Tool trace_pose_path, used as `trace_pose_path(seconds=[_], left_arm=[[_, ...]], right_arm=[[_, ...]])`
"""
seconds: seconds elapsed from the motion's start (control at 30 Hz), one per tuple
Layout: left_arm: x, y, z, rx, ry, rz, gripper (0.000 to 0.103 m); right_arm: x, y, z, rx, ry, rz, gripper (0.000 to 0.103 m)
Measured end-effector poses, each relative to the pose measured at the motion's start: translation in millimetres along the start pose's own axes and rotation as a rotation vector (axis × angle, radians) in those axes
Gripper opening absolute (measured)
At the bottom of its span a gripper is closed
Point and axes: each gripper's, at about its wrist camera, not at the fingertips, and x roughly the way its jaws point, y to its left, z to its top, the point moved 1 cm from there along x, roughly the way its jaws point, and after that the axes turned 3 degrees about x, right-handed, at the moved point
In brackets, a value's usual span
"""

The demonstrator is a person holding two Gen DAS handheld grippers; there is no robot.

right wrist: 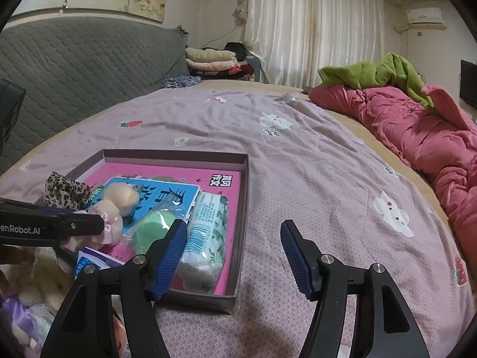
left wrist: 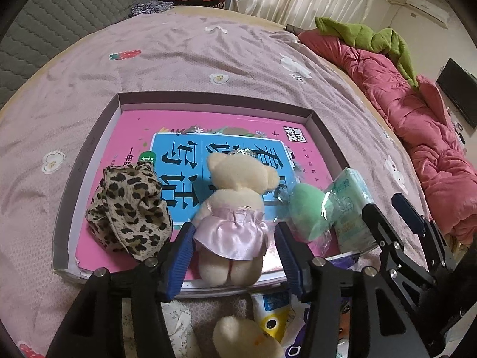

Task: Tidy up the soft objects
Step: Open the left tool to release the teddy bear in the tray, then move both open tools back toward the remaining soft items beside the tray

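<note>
A shallow box [left wrist: 208, 98] [right wrist: 176, 155] lies on the bed with a pink book [left wrist: 119, 137] as its floor. In it, left to right, are a leopard-print cloth [left wrist: 131, 208] [right wrist: 65, 189], a cream teddy bear [left wrist: 235, 185] [right wrist: 119, 197] in a pink satin dress, a wrapped green sponge [left wrist: 307, 208] [right wrist: 152, 229] and a tissue pack [left wrist: 351, 208] [right wrist: 205, 232]. My left gripper [left wrist: 234, 229] straddles the bear's dress, its blue pads just off the fabric on both sides. My right gripper [right wrist: 232, 226] [left wrist: 384, 205] stands open over the sheet beside the box's right wall, holding nothing.
Another cream plush [left wrist: 247, 337] and some packets [left wrist: 271, 310] lie in front of the box's near wall. A pink quilt [right wrist: 417, 137] with a green blanket [right wrist: 372, 74] runs along the bed's right side. Folded clothes [right wrist: 211, 59] sit at the far end.
</note>
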Motion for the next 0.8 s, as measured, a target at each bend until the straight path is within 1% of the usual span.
trace_pose_path(seconds=[0.3,0.37,0.43,0.57,0.63,0.8], left_arm=[[-12.7,-0.1,1.5,-0.002,-0.033,-0.004,0.055],[-17.1,-0.5,1.6,0.006,-0.044,0.001,0.057],[-22.9,0.1,1.3,0.005,-0.056,0.004,0.060],[-33.4,2.0,-1.1,0.002,-0.076,0.000,0.061],[-40.3,4.1,-3.2,0.001,-0.091,0.005,0.062],[-58.9,11.0,-7.1,-0.018,-0.134,0.016,0.064]], right_arm=[[0.0,-0.4,-0.3,0.002,-0.001,0.002,0.067],[-0.3,-0.5,-0.2,0.001,-0.002,0.004,0.067],[-0.7,-0.3,-0.5,0.000,-0.006,0.005,0.068],[-4.2,1.3,-0.9,-0.004,-0.022,0.017,0.069],[-6.3,1.8,-0.1,-0.006,-0.031,0.019,0.072],[-12.7,2.3,1.6,-0.003,-0.054,0.028,0.073]])
